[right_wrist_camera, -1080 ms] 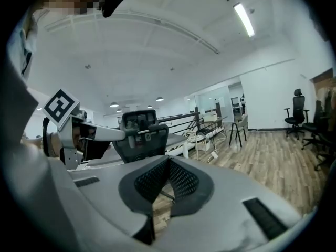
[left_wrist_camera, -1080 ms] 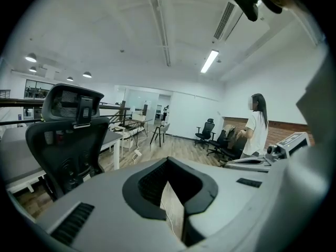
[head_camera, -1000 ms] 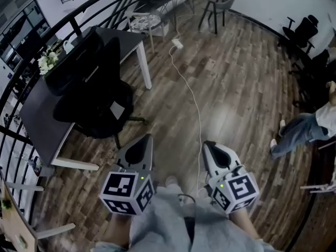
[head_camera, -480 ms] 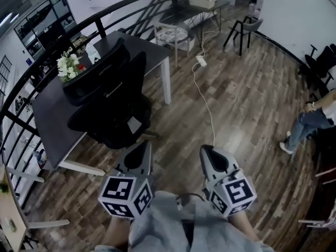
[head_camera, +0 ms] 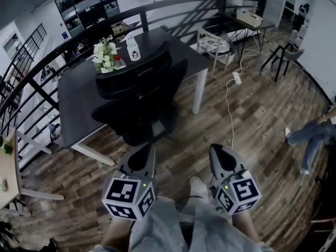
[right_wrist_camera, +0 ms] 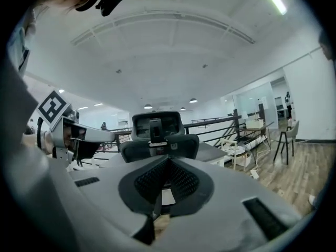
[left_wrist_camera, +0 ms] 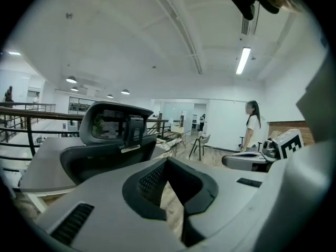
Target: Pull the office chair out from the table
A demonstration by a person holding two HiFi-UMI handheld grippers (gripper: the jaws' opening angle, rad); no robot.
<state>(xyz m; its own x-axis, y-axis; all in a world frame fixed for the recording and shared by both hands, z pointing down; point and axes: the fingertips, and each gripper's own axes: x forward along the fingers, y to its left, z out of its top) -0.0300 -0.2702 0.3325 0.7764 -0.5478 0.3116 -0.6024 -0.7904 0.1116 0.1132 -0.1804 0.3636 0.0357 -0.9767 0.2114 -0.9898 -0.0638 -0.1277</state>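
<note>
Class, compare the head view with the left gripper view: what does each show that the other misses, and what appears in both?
Only the head view: white flowers and a bottle on the dark table, and a white cable trailing across the wooden floor. Only the left gripper view: the ceiling with a strip light, and a person standing at the right. Both: the black office chair pushed in at the table, with the railing behind.
</note>
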